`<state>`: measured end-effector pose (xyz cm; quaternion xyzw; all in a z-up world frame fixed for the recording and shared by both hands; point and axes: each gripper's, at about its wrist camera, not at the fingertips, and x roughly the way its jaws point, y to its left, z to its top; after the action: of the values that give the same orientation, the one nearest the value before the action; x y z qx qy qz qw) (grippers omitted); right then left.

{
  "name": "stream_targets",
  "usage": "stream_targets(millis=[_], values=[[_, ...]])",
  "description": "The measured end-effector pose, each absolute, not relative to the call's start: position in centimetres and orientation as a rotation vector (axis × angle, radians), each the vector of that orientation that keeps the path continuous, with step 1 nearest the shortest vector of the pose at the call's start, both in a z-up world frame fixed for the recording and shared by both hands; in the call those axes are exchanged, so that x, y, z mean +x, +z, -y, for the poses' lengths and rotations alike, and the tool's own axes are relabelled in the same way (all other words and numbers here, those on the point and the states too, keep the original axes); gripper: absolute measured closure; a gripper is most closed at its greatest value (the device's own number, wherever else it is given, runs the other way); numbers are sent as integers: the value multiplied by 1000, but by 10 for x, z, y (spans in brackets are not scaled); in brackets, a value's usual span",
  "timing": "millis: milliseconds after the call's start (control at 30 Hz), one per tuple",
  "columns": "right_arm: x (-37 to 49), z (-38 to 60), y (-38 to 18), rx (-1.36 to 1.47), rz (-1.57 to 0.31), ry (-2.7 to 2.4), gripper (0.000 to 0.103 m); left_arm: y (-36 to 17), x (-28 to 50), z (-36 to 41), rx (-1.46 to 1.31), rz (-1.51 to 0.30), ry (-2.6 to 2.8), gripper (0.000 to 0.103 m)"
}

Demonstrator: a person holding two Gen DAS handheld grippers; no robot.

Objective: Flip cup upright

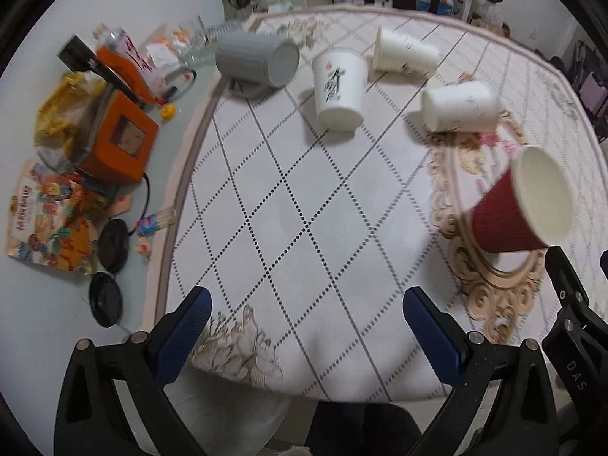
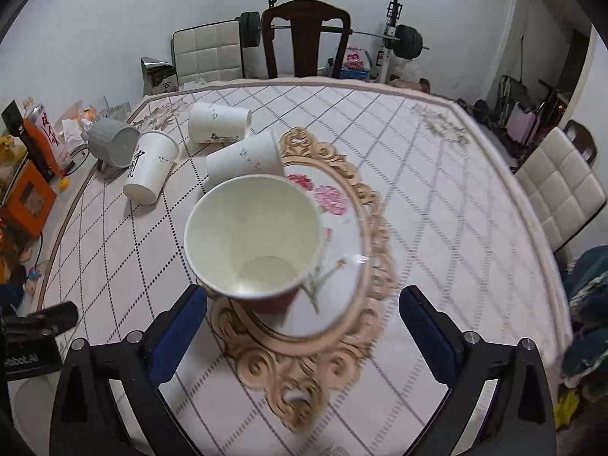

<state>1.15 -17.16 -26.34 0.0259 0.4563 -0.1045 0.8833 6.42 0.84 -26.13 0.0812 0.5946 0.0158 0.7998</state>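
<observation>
A red paper cup (image 2: 252, 239) with a white inside stands upright, mouth up, on the round ornate medallion of the tablecloth (image 2: 364, 273). It also shows at the right of the left wrist view (image 1: 520, 205). My right gripper (image 2: 303, 304) is open and empty, its blue fingers just behind the cup, on either side and apart from it. My left gripper (image 1: 307, 306) is open and empty over the table's near edge, left of the cup. Three white paper cups (image 1: 338, 89) (image 1: 402, 53) (image 1: 459, 106) and a grey mug (image 1: 258, 59) lie on their sides at the back.
Left of the table mat lie an orange box (image 1: 121, 136), snack bags (image 1: 49, 220), a bottle (image 1: 125, 49) and black round lids (image 1: 112, 245). A dark chair (image 2: 306, 34), white padded chairs (image 2: 558, 186) and a barbell rack (image 2: 395, 38) stand around the table.
</observation>
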Motion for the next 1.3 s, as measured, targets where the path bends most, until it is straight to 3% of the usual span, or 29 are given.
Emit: stream_targets(millis=[633, 967, 1300], values=[[-115, 188, -59, 13, -849, -242, 0, -69, -48, -7, 97, -939, 38, 0], [-158, 188, 9, 16, -828, -231, 0, -24, -85, -12, 50, -891, 11, 0], [-177, 180, 32, 9, -821, -200, 0, -11, -104, -15, 45, -883, 14, 0]])
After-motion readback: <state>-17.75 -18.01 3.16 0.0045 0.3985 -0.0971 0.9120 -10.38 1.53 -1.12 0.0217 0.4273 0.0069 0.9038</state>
